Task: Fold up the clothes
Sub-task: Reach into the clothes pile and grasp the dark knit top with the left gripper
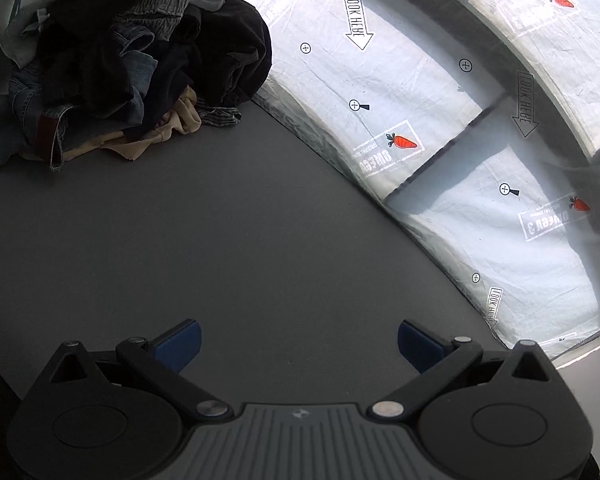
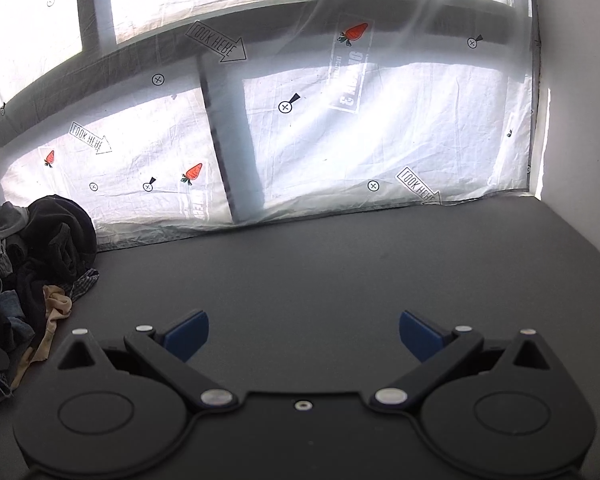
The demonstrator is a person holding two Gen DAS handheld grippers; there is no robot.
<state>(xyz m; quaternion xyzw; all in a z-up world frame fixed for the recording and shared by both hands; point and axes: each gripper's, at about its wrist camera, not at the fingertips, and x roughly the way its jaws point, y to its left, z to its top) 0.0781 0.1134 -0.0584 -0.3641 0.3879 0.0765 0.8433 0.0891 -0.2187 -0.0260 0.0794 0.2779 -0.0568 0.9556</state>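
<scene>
A heap of crumpled clothes (image 1: 132, 60), black, denim blue, grey and tan, lies at the far left of the dark grey table (image 1: 220, 232). It also shows in the right wrist view (image 2: 32, 264) at the left edge. My left gripper (image 1: 299, 342) is open and empty, above bare table well short of the heap. My right gripper (image 2: 304, 334) is open and empty, over bare table to the right of the heap.
A white sheet (image 2: 360, 128) printed with carrots and "LOOK HERE" arrows hangs over the window along the table's far edge. A white wall (image 2: 580, 120) bounds the table on the right.
</scene>
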